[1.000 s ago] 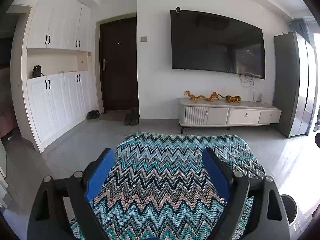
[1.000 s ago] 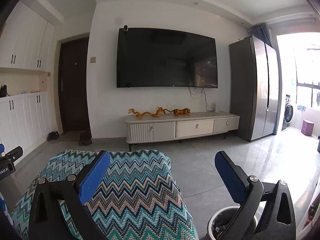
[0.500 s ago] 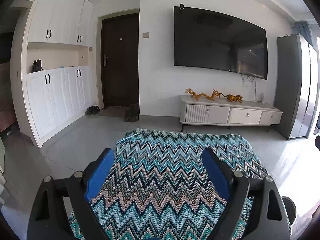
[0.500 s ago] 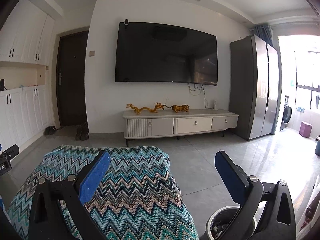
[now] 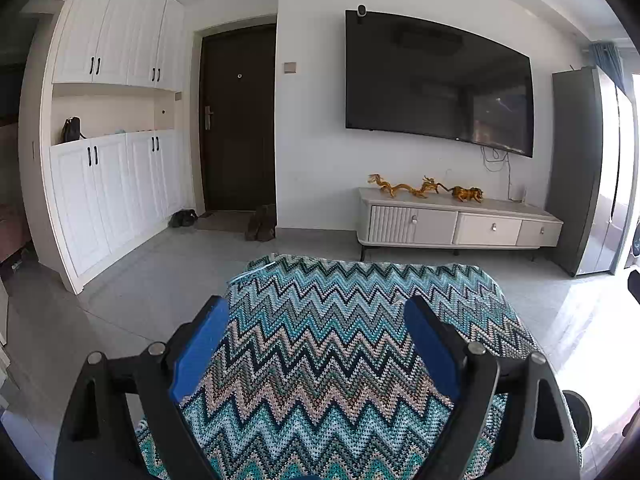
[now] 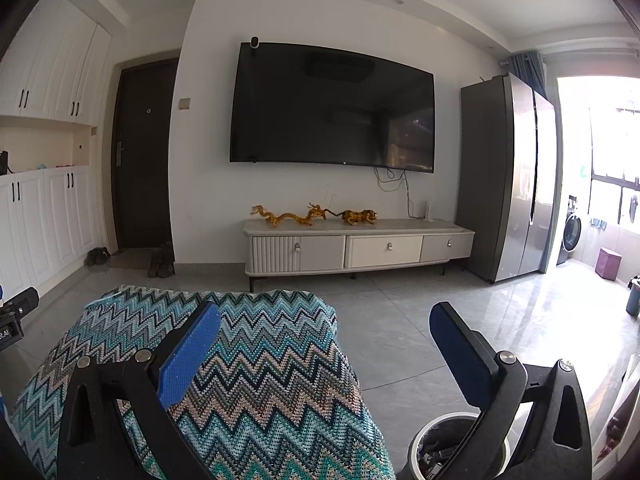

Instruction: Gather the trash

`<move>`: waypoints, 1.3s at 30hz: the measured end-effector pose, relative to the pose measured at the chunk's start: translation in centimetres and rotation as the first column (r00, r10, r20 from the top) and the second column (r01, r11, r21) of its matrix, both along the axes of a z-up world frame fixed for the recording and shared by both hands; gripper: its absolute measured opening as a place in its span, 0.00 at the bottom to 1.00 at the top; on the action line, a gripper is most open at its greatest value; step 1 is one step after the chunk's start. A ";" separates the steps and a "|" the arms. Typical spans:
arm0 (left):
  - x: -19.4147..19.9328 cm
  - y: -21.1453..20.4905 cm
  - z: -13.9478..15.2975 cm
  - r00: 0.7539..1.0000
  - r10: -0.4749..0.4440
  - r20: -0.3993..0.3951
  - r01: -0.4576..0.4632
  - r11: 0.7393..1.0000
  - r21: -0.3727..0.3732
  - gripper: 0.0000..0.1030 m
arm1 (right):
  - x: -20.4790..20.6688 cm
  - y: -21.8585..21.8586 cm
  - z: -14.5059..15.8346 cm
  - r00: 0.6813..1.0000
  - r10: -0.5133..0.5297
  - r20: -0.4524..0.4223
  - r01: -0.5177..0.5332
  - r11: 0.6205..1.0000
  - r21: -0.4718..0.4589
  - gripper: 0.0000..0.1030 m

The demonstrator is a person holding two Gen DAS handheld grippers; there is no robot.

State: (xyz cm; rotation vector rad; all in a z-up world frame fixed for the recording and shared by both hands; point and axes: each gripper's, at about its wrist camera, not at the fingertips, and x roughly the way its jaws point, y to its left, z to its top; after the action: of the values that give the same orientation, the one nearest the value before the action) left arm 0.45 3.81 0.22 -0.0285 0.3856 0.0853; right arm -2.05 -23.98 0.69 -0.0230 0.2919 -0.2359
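- The zigzag cloth is a coarse, matt knit in teal, beige and dark yarn.
- The left gripper and right gripper have matt black plastic frames, grainy blue pads and shiny metal pins.
- The floor is glossy grey tile, mirroring window light.
- The television screen is dark and glossy.
- The refrigerator looks like brushed metal, satin.
- The cabinets are smooth white panels.
- The figurines seem glossy amber, perhaps glass or resin.
- The bin by the cloth's right edge has a smooth pale rim.
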 end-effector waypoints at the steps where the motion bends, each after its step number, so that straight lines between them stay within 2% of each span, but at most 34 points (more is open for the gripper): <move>1: 0.0 0.0 0.0 1.000 0.000 0.000 0.000 1.000 0.001 0.87 | 0.0 0.1 -0.1 1.000 0.001 -0.002 -0.001 1.000 -0.001 1.00; 39: -0.5 0.4 0.0 1.000 0.012 0.001 -0.012 1.000 -0.013 0.87 | 0.0 0.5 -0.6 1.000 0.000 -0.009 0.000 1.000 -0.002 1.00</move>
State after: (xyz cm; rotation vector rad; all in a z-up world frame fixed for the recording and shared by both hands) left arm -0.04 4.17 0.17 -0.0440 0.3850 0.0945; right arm -2.06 -23.46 0.12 -0.0258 0.3008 -0.2357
